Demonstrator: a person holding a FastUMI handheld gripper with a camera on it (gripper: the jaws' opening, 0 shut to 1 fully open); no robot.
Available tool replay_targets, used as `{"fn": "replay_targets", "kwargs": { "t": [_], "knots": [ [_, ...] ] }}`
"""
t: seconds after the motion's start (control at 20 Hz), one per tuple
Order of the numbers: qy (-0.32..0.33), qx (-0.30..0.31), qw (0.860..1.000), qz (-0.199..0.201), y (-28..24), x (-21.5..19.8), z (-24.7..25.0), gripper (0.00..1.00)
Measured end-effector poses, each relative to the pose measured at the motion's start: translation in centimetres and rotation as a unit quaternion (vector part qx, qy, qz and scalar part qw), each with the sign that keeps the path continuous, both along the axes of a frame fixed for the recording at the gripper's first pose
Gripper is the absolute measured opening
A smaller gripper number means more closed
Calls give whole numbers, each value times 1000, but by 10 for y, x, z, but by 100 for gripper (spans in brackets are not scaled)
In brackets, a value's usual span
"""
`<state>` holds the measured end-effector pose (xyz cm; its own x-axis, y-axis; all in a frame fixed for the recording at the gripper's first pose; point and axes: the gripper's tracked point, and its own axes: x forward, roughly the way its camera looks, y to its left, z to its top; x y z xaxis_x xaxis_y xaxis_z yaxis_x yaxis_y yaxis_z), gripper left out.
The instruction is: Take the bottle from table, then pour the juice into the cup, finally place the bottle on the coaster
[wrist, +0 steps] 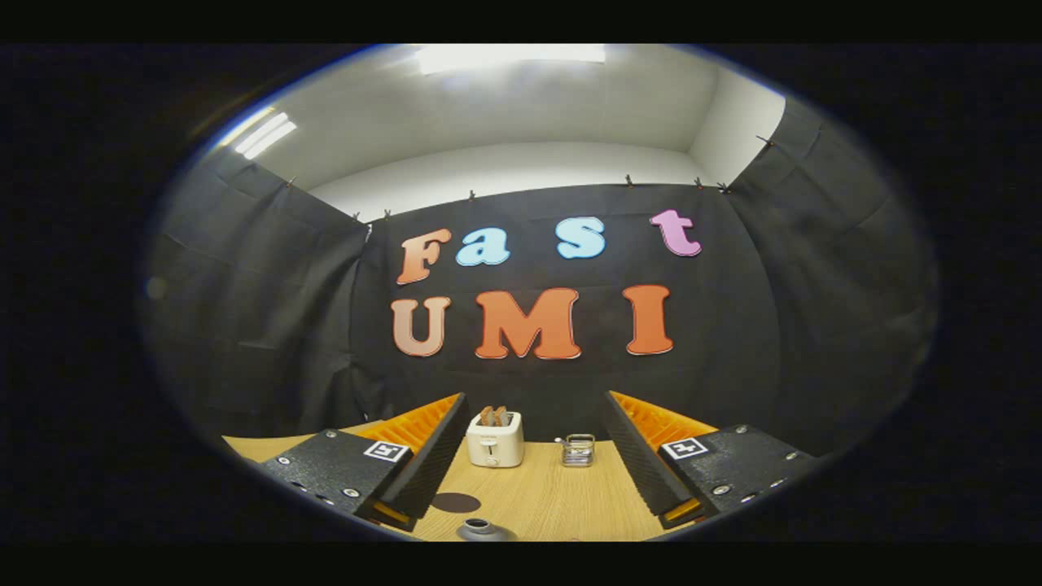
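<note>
Tongs gaped, released, over the wooden table; a grey, dark-mouthed bottle top sat at its near edge, beside a dark round coaster.

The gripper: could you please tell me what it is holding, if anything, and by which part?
Nothing is held. The gripper is open, with only bare wooden table between its fingers; the white toaster stands beyond them.

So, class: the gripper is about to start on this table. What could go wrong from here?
1. The open gripper sits high above the grey-capped bottle top, so a blind descent might knock it over.
2. The dark round coaster lies close beside the bottle, so the fingers may nudge it.
</note>
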<state>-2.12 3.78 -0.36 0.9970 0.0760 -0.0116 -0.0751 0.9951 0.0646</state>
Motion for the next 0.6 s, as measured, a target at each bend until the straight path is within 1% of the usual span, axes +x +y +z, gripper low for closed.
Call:
{"fn": "replay_targets", "kwargs": {
  "t": [0.15, 0.3, 0.45, 0.6],
  "knots": [
    [21, -6, 1000, 12, 10, -1, -32, 97],
    [46, -18, 999, 16, 15, -6, -61, 97],
    [70, -9, 997, 34, 28, -11, -84, 97],
    [89, 1, 995, 40, 32, -22, -108, 97]
  ]
}}
